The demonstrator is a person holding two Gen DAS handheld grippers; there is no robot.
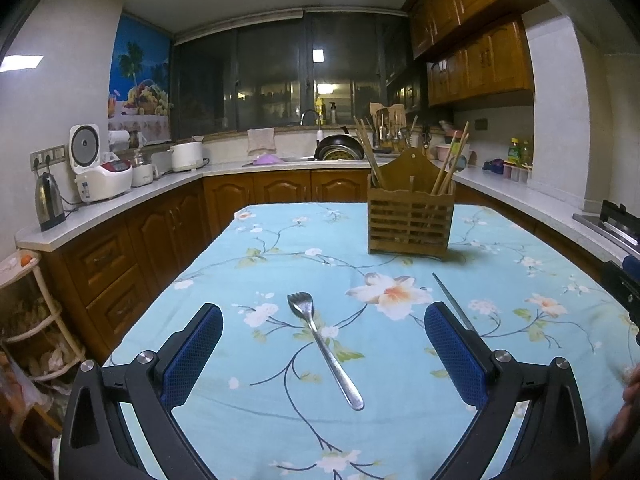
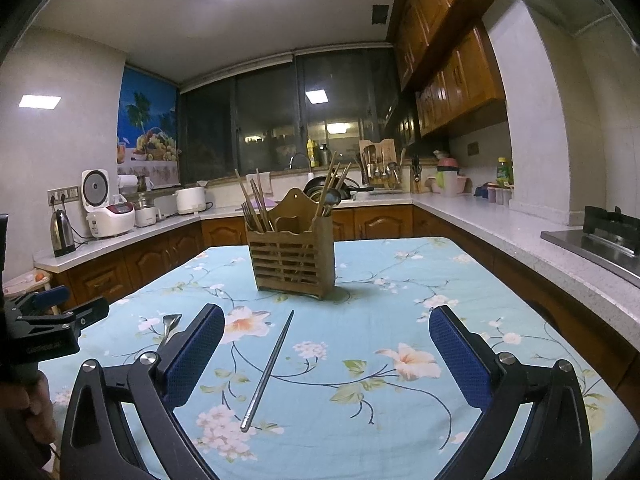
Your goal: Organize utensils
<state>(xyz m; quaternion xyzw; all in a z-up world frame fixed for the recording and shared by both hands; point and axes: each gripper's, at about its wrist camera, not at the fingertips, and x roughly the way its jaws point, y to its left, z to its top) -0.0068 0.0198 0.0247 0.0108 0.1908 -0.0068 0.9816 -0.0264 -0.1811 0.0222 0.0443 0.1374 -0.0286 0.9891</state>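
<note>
A metal fork (image 1: 323, 346) lies on the floral tablecloth, tines away from me, between the fingers of my left gripper (image 1: 323, 314), which is open and empty above it. A metal chopstick (image 2: 269, 368) lies between the fingers of my right gripper (image 2: 326, 316), also open and empty. The chopstick's tip shows in the left wrist view (image 1: 452, 300) by the right finger. A wooden slatted utensil holder (image 1: 410, 216) with wooden chopsticks stands upright farther back on the table; it also shows in the right wrist view (image 2: 291, 256). The fork's end (image 2: 170, 326) peeks past the left finger.
The table (image 2: 400, 280) is covered in a light blue flowered cloth. The left gripper body (image 2: 44, 328) shows at the left edge of the right wrist view. Kitchen counters (image 1: 120, 200) with appliances run around the table, and a stove (image 2: 600, 244) stands at the right.
</note>
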